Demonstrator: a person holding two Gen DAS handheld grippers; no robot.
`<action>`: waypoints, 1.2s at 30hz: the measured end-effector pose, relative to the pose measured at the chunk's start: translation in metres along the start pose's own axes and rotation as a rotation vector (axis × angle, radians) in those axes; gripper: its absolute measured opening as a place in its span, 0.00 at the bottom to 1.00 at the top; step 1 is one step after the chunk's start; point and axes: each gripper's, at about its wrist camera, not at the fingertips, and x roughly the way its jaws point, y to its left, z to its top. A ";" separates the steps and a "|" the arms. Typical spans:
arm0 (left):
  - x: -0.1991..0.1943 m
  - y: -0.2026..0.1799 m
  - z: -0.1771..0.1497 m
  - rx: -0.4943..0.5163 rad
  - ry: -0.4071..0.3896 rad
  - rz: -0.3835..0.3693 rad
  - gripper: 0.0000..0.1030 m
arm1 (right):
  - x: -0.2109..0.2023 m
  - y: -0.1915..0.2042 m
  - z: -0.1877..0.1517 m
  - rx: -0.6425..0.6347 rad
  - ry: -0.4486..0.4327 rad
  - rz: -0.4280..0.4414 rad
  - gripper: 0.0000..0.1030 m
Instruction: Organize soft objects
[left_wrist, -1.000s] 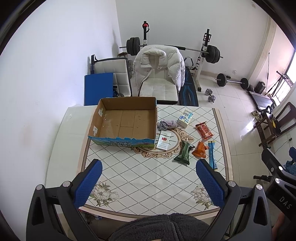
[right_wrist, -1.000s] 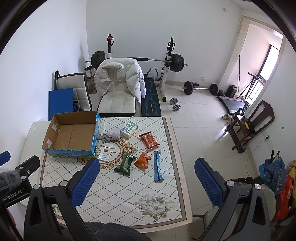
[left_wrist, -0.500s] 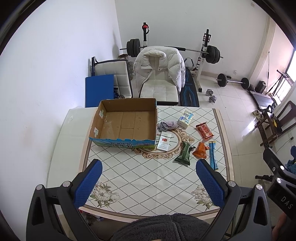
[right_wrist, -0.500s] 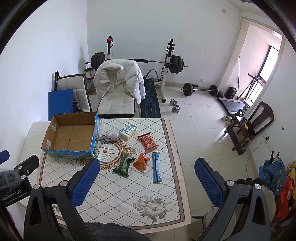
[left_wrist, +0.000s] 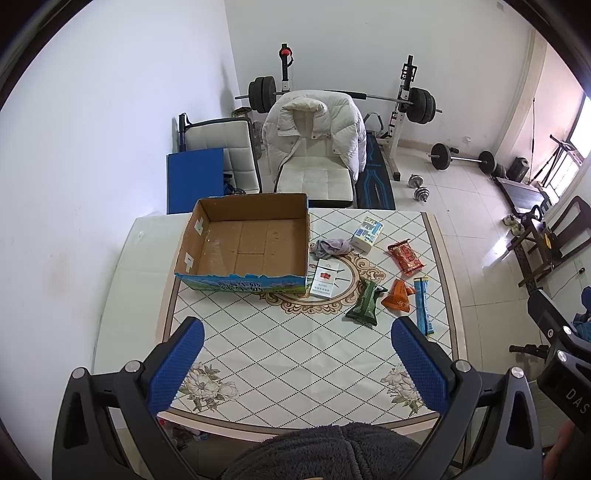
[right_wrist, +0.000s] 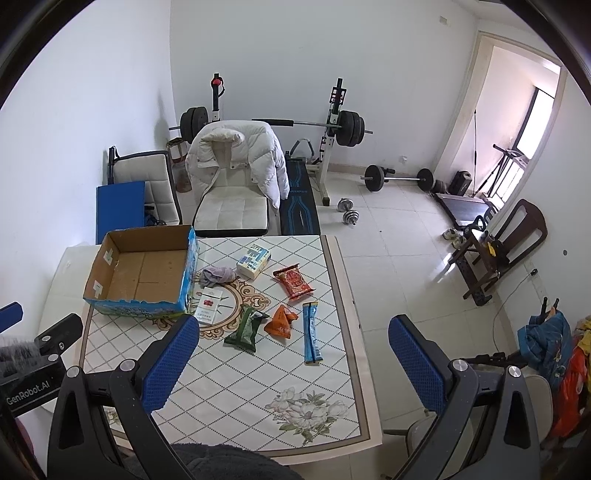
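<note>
While the left gripper (left_wrist: 295, 354) hangs high over the near edge of the table (left_wrist: 295, 384), its blue fingers (left_wrist: 177, 365) stand wide apart with nothing between them. Taking the box (left_wrist: 243, 243) as landmark in this left wrist view: it sits open and bare inside at the far left part of the table. Just right of its far right corner lies a grey cloth (left_wrist: 330, 247), crumpled, and right of that a white tissue pack (left_wrist: 366, 229). A white carton (left_wrist: 324, 277) lies against the box's near right corner. Further right of the box, well apart from it, are a red packet (left_wrist: 405, 255), a green packet (left_wrist: 365, 307), an orange packet (left_wrist: 398, 301) and a blue stick pack (left_wrist: 422, 305), the last three nearer the camera than the box front. Behind the box stands a chair with a white jacket (left_wrist: 314, 133) over it. Part of the right gripper's body shows at the right edge.

Seen from the right wrist, the right gripper (right_wrist: 291, 358) also hangs above the table (right_wrist: 258, 398), fingers (right_wrist: 415, 358) spread wide and empty, the right one out over the floor. The box (right_wrist: 144, 273) is at the far left. The cloth (right_wrist: 218, 275) touches or nearly touches its right wall; the tissue pack (right_wrist: 254, 260) is right of the cloth. The carton (right_wrist: 209, 305) lies by the box's near right corner, partly hidden by the left finger. Right of the box and apart from it: the red packet (right_wrist: 293, 281), green packet (right_wrist: 244, 329), orange packet (right_wrist: 281, 322) and stick pack (right_wrist: 311, 332). The jacket (right_wrist: 236, 158) is behind the box.
</note>
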 end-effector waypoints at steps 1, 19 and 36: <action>0.001 -0.001 -0.001 0.002 0.000 0.001 1.00 | 0.000 0.000 0.000 0.000 0.001 0.003 1.00; 0.000 -0.008 -0.005 0.008 -0.001 -0.008 1.00 | -0.002 -0.002 -0.002 0.005 0.000 0.013 1.00; 0.040 -0.031 0.016 0.039 0.006 -0.042 1.00 | 0.048 -0.029 0.002 0.054 0.085 0.035 1.00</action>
